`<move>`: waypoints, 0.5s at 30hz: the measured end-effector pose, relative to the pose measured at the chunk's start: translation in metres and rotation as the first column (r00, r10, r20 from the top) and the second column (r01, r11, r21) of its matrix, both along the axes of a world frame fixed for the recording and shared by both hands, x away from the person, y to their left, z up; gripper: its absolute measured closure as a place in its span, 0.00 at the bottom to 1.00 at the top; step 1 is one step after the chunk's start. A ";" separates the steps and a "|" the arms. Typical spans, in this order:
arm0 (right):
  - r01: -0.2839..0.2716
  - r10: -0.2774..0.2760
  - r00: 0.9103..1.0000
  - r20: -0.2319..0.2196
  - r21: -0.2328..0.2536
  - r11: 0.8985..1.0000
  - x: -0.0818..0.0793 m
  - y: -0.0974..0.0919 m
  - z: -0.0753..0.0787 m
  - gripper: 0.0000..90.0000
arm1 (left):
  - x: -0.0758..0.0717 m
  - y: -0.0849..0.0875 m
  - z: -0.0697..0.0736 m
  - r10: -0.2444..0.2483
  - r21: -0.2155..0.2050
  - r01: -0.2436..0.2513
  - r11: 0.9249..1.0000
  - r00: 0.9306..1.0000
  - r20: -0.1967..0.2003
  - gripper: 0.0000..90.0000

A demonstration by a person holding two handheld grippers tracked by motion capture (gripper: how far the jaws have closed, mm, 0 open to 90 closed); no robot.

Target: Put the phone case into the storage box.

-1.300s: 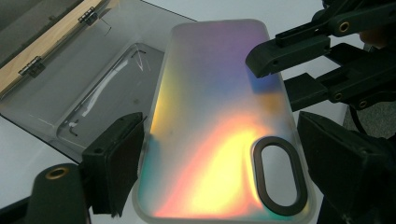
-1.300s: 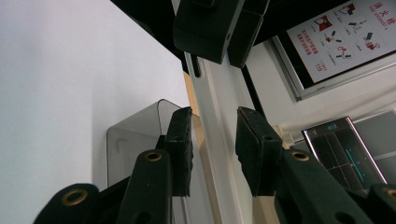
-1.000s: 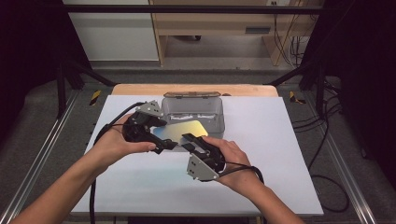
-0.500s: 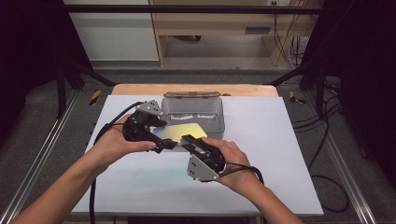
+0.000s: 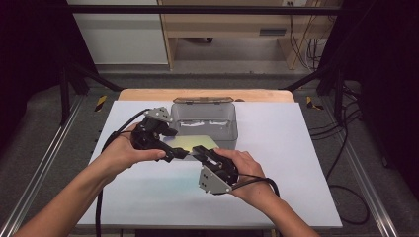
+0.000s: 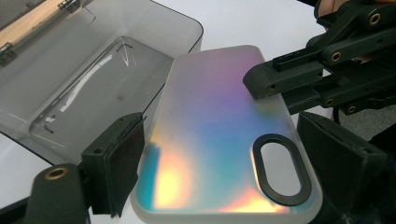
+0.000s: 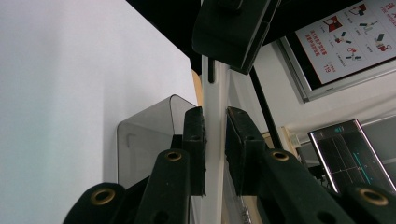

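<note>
While the iridescent phone case (image 6: 219,140) is held across its width by the left gripper (image 5: 170,150) and its edge has just been pinched by the closing right gripper (image 5: 197,150), just near of the open clear box (image 5: 205,121), a twist (from opposed pulls) could be caused.

High cam sits above my side of the white table (image 5: 296,163), looking forward and down, far enough back to catch both forearms. Cam on my left gripper (image 6: 219,177) looks along its jaws, very close on the phone case (image 6: 219,140) and grey box (image 6: 93,79). Right gripper (image 7: 215,140) cam sees the case edge-on, tilted. All three share case and box.
</note>
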State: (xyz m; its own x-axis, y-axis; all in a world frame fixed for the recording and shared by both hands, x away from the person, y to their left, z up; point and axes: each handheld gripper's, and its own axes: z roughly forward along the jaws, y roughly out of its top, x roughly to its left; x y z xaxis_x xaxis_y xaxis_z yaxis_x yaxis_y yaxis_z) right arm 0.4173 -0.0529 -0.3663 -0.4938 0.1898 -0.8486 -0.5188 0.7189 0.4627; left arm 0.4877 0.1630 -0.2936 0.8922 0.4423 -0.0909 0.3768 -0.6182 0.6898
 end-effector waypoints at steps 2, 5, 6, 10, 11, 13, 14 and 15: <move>-0.001 0.001 1.000 0.001 0.000 1.000 0.000 0.000 -0.001 0.88 | 0.000 0.000 -0.002 0.003 -0.007 -0.004 1.000 1.000 -0.009 0.19; 0.008 -0.008 1.000 -0.002 0.012 1.000 -0.001 -0.001 -0.002 0.90 | 0.001 0.001 -0.006 0.015 -0.026 -0.016 1.000 0.999 -0.030 0.19; 0.009 -0.009 1.000 -0.001 0.017 1.000 0.000 -0.002 -0.002 0.90 | 0.001 0.001 -0.009 0.015 -0.028 -0.016 0.999 0.999 -0.031 0.19; 0.015 -0.015 1.000 -0.019 0.019 1.000 0.000 -0.003 -0.003 0.90 | 0.000 0.001 -0.014 0.033 -0.045 -0.035 0.998 0.999 -0.031 0.19; 0.016 -0.016 1.000 -0.023 0.016 1.000 0.001 -0.003 -0.003 0.90 | 0.000 0.000 -0.016 0.035 -0.056 -0.036 0.998 0.999 -0.027 0.19; 0.018 -0.017 0.999 -0.036 0.016 1.000 0.001 -0.004 -0.005 0.90 | 0.000 0.001 -0.016 0.052 -0.092 -0.052 0.994 0.999 -0.007 0.18; 0.023 -0.023 0.999 -0.046 0.016 1.000 0.001 -0.005 -0.007 0.90 | 0.000 0.003 -0.014 0.060 -0.122 -0.059 0.991 0.998 0.008 0.15; 0.023 -0.023 0.999 -0.046 0.016 1.000 0.001 -0.005 -0.007 0.90 | 0.000 0.003 -0.014 0.060 -0.122 -0.059 0.991 0.998 0.008 0.15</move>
State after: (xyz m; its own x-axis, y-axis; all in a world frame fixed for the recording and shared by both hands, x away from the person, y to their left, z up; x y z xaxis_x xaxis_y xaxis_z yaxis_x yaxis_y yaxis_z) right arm 0.4185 -0.0578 -0.3737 -0.5271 0.2156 -0.8220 -0.4804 0.7223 0.4974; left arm 0.4877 0.1657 -0.3081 0.8661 0.4808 -0.1372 0.4020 -0.5065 0.7628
